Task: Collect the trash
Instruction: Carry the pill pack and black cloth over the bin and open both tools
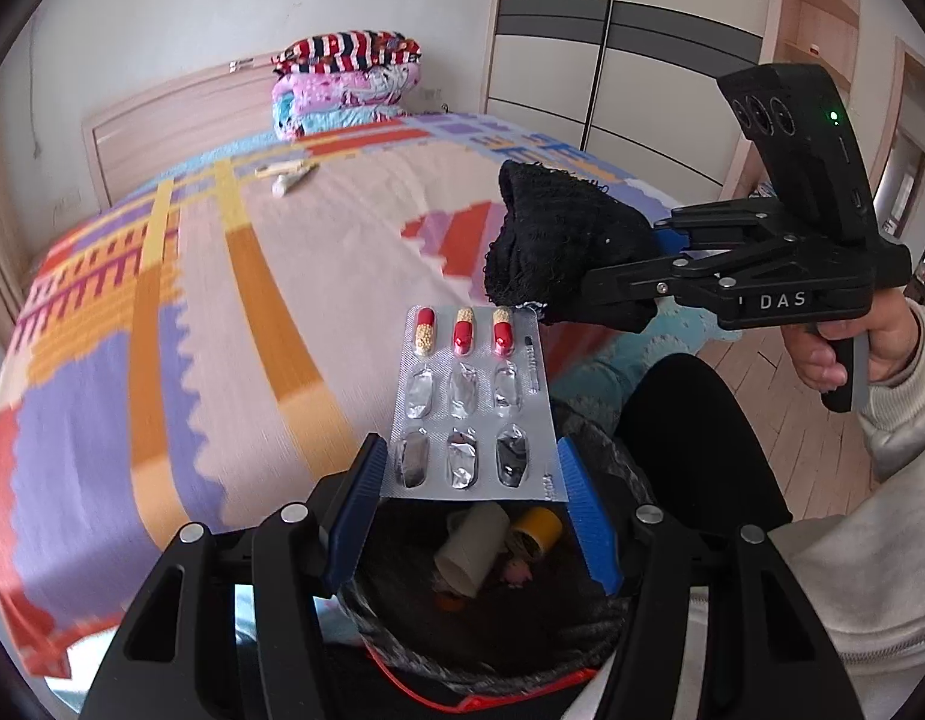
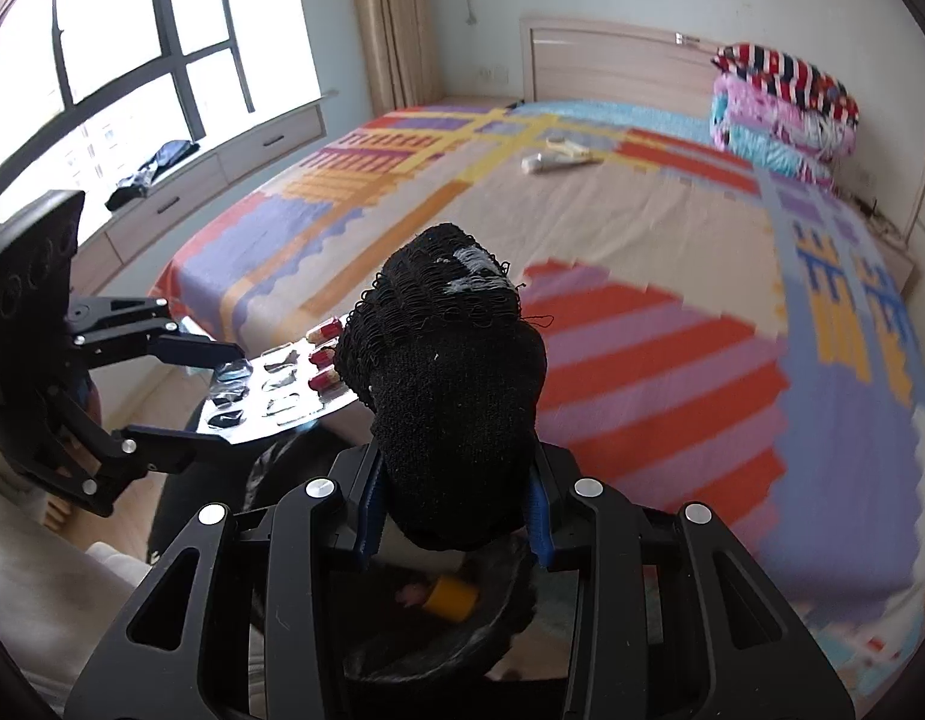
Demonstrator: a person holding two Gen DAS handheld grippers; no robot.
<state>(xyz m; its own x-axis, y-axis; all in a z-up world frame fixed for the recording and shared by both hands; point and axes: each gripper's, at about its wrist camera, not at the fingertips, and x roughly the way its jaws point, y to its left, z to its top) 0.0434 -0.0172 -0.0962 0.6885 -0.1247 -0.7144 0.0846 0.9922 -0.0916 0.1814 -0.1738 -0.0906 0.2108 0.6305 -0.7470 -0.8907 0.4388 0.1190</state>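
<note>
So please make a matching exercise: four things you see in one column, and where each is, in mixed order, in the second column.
Things:
1. silver blister pack with red-and-yellow capsules
2. bunched black knitted sock
3. yellow plastic cap
4. folded striped and pink blankets

Places:
A. inside the dark trash bin
B. stacked at the head of the bed
C. between the left claw's blue pads
D. between the right claw's blue pads

Pairs: 1-C, 2-D, 3-A, 4-B

Patterned bedspread [image 1: 234, 312], folded quilts [image 1: 348, 90] by headboard [image 2: 612, 60], wardrobe [image 1: 612, 48].
</note>
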